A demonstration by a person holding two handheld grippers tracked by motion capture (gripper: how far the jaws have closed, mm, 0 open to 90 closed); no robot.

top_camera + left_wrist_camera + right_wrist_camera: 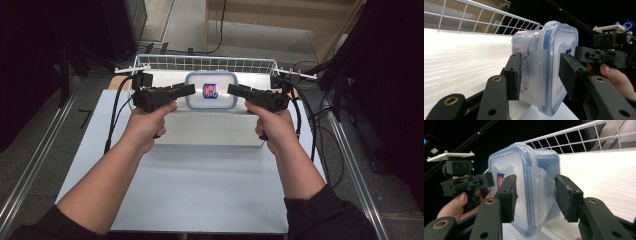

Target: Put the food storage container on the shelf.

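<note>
The clear plastic container (211, 90) with a blue-rimmed snap lid sits in a shallow metal tray (210, 131) on the white table (190, 190), and the two grippers come at it from opposite ends. The left gripper (540, 72) has its jaws around the side latch flap (534, 70) at its end; one pad seems to touch it, though a firm clamp cannot be confirmed. The right gripper (535, 195) straddles the other latch flap (541, 192) with gaps on both sides, so it is open. The step in hand looks like taking hold of both latches; next, each flap likely needs pinching and swinging outward. A white wire basket (205, 62) stands just behind the tray, limiting room beyond the container.
</note>
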